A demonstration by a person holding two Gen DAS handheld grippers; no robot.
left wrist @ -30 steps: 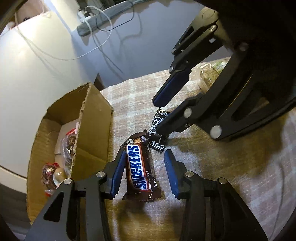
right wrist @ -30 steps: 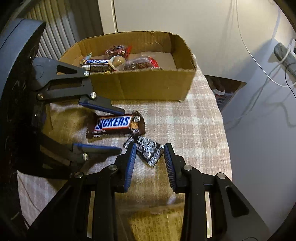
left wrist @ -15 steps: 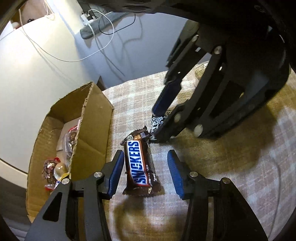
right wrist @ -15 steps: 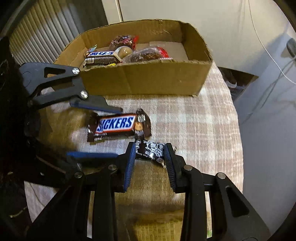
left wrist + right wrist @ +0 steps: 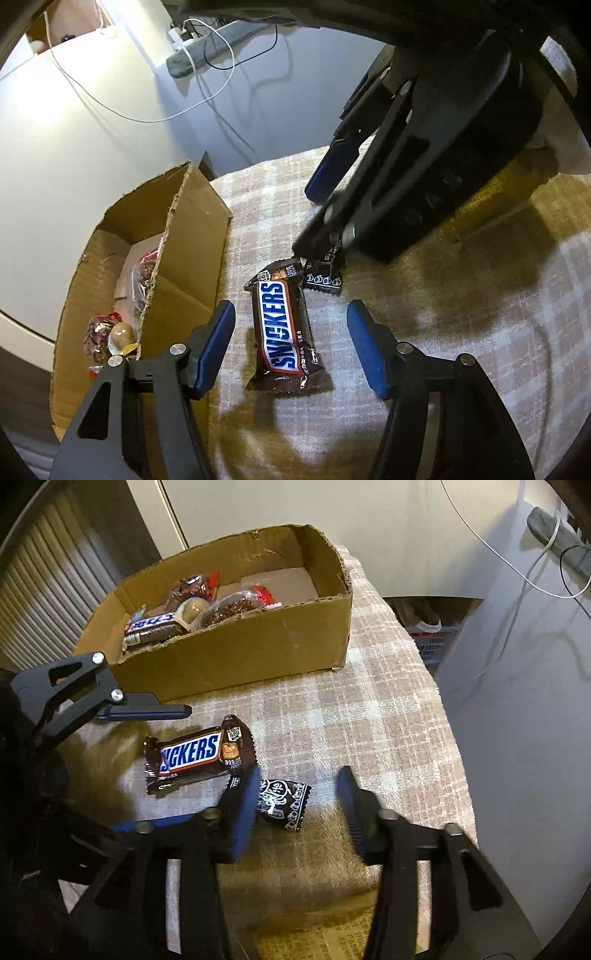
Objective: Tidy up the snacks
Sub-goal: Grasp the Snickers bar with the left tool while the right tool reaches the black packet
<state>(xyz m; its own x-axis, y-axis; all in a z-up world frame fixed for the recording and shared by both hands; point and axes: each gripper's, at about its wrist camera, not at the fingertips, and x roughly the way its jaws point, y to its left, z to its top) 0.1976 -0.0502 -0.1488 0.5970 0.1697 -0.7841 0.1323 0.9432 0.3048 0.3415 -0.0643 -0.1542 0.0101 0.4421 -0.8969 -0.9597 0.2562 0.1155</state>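
Note:
A brown Snickers bar (image 5: 282, 325) lies on the plaid tablecloth (image 5: 461, 332) between the blue pads of my open left gripper (image 5: 290, 345), touching neither pad. It also shows in the right wrist view (image 5: 195, 758). A small black candy (image 5: 282, 797) with white print lies beside it, between the open jaws of my right gripper (image 5: 297, 805), against the left pad. The candy shows in the left wrist view (image 5: 323, 277) under the right gripper's fingers (image 5: 332, 173). The cardboard box (image 5: 236, 653) holds several wrapped snacks.
The box stands at the table's far side in the right wrist view and at the left in the left wrist view (image 5: 184, 266). A yellowish packet (image 5: 328, 934) lies under my right gripper. The table edge (image 5: 450, 738) drops off at the right. Cables hang on the wall.
My left gripper has opened wider and backed off a little from the Snickers. My right gripper has opened wider around the black candy, which has turned and shifted toward the left pad.

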